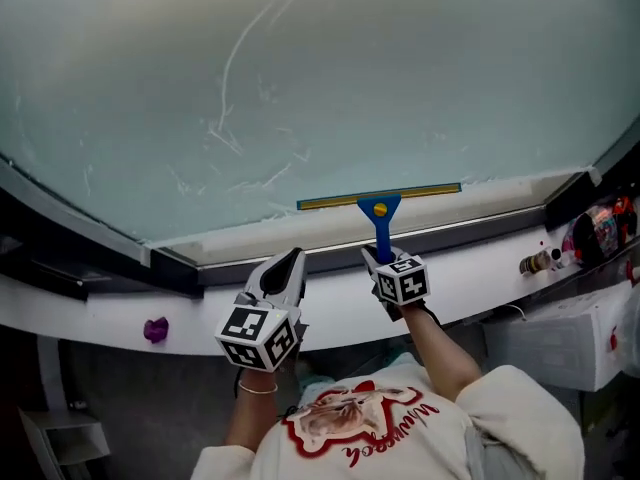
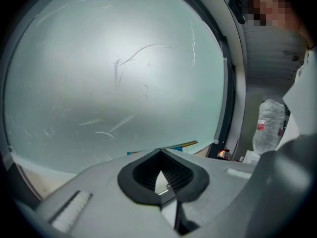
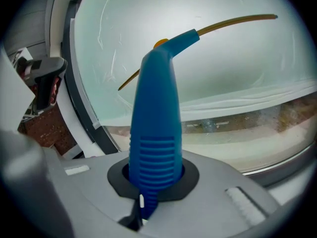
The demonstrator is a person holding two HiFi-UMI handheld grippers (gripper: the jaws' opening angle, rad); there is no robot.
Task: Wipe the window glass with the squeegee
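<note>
Our R gripper pinches the blue squeegee by its handle, blade on the window glass at its bottom edge, right of centre. L gripper jaws pressed together, empty, below the glass.

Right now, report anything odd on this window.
Long curved streaks and short scratchy smears mark the glass above and left of the squeegee, so that patch looks not yet wiped. The blade lies along the bottom edge of the glass. Nothing looks broken or spilled.
</note>
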